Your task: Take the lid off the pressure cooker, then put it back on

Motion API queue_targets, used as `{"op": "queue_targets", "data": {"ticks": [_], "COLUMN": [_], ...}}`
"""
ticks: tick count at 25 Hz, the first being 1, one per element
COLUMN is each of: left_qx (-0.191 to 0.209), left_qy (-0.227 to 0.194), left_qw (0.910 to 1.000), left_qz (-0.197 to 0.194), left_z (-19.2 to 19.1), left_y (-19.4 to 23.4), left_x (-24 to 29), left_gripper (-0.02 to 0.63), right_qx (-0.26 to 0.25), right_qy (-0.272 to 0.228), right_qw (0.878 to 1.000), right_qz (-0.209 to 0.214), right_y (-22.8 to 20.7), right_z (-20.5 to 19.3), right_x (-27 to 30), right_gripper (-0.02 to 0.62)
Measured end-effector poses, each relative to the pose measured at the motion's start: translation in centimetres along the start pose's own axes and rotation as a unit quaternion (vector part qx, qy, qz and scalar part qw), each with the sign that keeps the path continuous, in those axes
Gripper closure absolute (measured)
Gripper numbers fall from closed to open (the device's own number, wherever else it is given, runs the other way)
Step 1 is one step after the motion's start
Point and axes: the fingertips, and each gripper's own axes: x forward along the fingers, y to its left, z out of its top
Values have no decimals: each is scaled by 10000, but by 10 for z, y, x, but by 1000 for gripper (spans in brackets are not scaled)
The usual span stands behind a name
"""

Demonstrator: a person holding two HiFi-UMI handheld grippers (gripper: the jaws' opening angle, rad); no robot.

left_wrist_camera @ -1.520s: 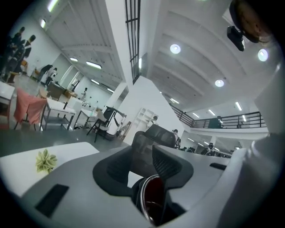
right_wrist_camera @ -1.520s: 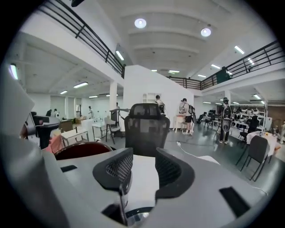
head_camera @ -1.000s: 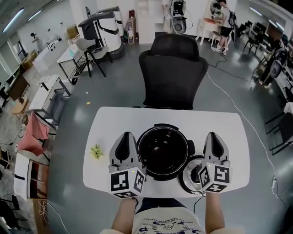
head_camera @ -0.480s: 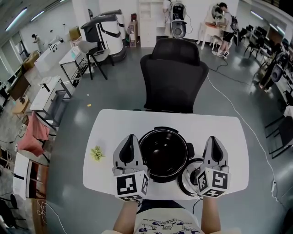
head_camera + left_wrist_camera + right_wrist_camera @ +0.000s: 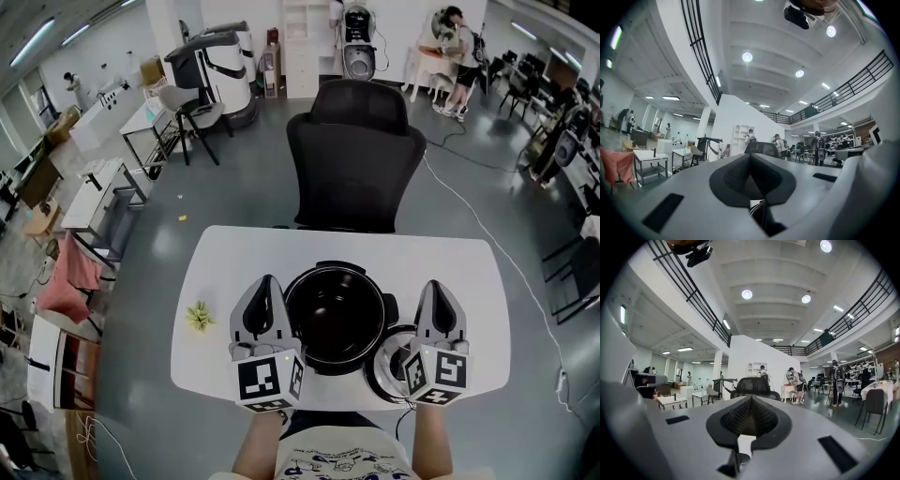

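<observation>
The black pressure cooker [image 5: 336,317] stands open in the middle of the white table [image 5: 234,258], its dark inner pot showing. Its lid [image 5: 382,367] lies on the table at the cooker's front right, partly hidden under my right gripper. My left gripper [image 5: 267,282] hovers just left of the cooker, pointing away from me, shut and empty. My right gripper [image 5: 438,286] hovers to the cooker's right, above the lid, also shut and empty. In the left gripper view [image 5: 750,157] and the right gripper view [image 5: 751,399] the jaws meet with nothing between them.
A black office chair [image 5: 354,155] stands behind the table's far edge. A small green object [image 5: 198,316] lies on the table to the left of my left gripper. Desks, machines and people fill the room beyond.
My left gripper has rolled slightly and its marker cube now sits a little lower and further right. The right gripper, cooker and lid have stayed where they were.
</observation>
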Motion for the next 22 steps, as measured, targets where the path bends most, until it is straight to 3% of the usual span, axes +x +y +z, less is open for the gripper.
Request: {"op": "queue_targets", "data": {"ticks": [18,22], "left_qx": [-128,-327], "left_qy": [242,407], "left_qw": [9996,9986], "left_qz": [31,12], "left_z": [-13,-24], "left_y": [9,15], "left_x": [7,5], "left_gripper": [594,587], "right_qx": [13,67], "right_qy": [444,745], "right_qw": [9990,9972], "right_qz": [-103,-19], "right_y": [-20,-24], "right_z": [-11,-23], "right_x": [3,0], "right_gripper": [580,533]}}
